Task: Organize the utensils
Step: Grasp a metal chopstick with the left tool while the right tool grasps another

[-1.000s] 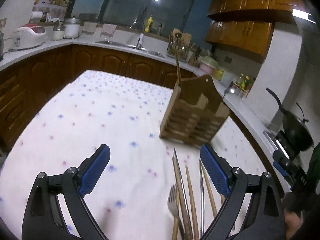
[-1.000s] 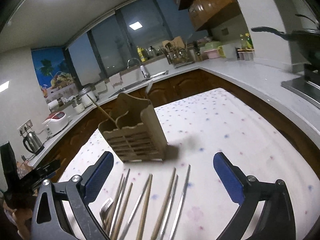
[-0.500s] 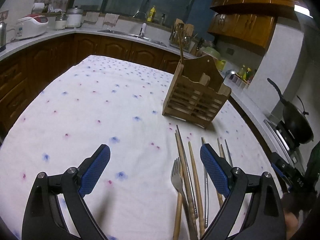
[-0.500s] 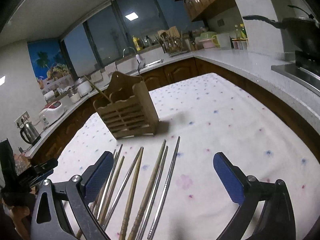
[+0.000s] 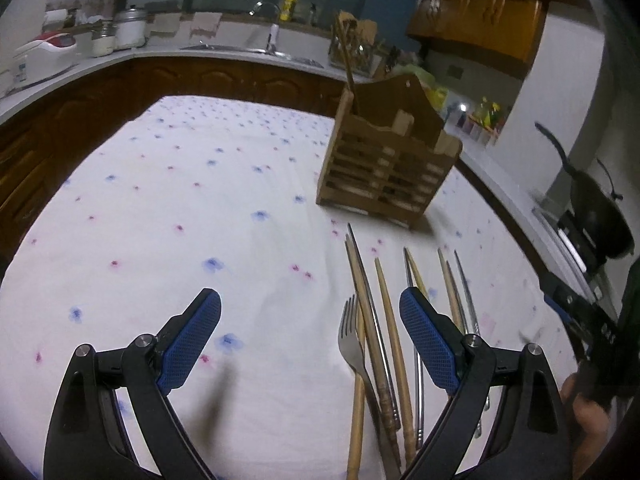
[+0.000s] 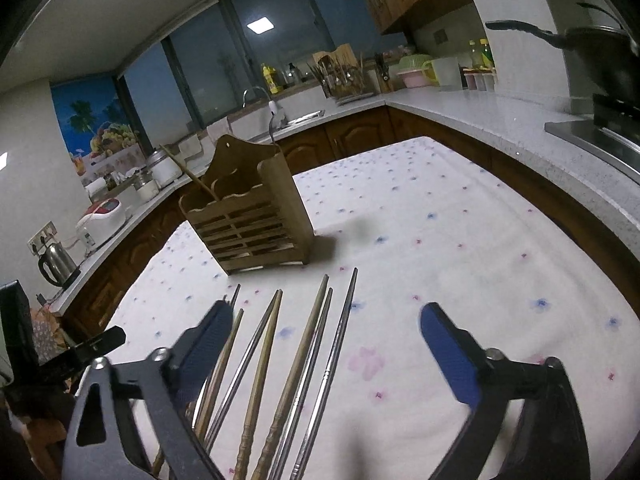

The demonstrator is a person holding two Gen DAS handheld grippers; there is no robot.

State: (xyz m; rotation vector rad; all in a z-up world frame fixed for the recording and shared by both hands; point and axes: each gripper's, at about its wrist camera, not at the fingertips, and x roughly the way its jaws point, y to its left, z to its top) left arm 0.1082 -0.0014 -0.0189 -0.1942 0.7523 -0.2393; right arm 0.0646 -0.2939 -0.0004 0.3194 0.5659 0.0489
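Presently catalogued on the flowered tablecloth: one wooden utensil holder, slatted, upright, with a single wooden stick already leaning out of one compartment; one loose row of chopsticks, wooden and metal, lying side by side with tips toward the holder and well short of it; one metal fork, tines toward the holder, at the left end of the row. Left gripper: jaws wide and closing slightly, nothing clamped; the fork and several sticks lie below the gap, toward its right blue pad. Right gripper: jaws wide and closing, nothing pressed by its pads; four or five chopsticks run beneath the gap, nearest its left pad. Step judged in hand: selecting a piece from the row. Handling notes: the sticks lie nearly touching, so centre the jaws over one piece or a matched pair, lower until the pads straddle it at mid-length, and close squarely so neighbours are not dragged along. Thin metal sticks will likely slip or roll; grip firmly before lifting, then carry tip-down to a free compartment.
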